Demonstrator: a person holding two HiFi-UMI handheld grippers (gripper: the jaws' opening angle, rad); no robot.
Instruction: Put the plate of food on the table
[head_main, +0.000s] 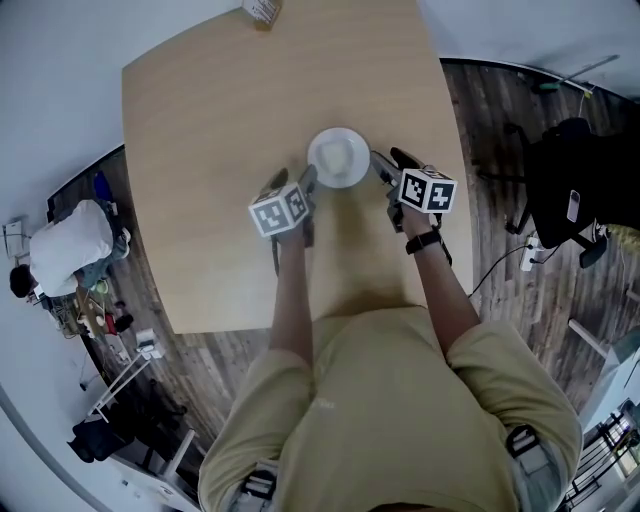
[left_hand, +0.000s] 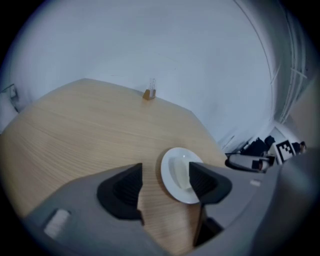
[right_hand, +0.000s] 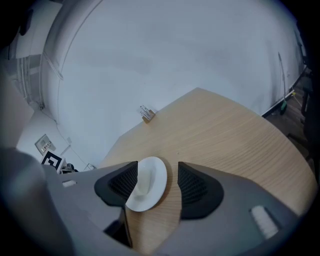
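A white plate (head_main: 339, 157) with pale food on it rests on the light wooden table (head_main: 220, 120), near the middle. My left gripper (head_main: 306, 187) is at the plate's left rim, jaws open. In the left gripper view the plate (left_hand: 179, 174) lies beyond the spread jaws of my left gripper (left_hand: 165, 186), the right pad overlapping its edge. My right gripper (head_main: 383, 167) is at the plate's right rim, also open. In the right gripper view the plate (right_hand: 149, 183) lies between the wide jaws of my right gripper (right_hand: 157, 183), the left pad overlapping its rim.
A small glass holder (head_main: 262, 10) stands at the table's far edge, also visible as a holder (left_hand: 149, 93) in the left gripper view. A dark chair (head_main: 565, 190) is on the wooden floor to the right. A person in white (head_main: 70, 245) crouches at the left.
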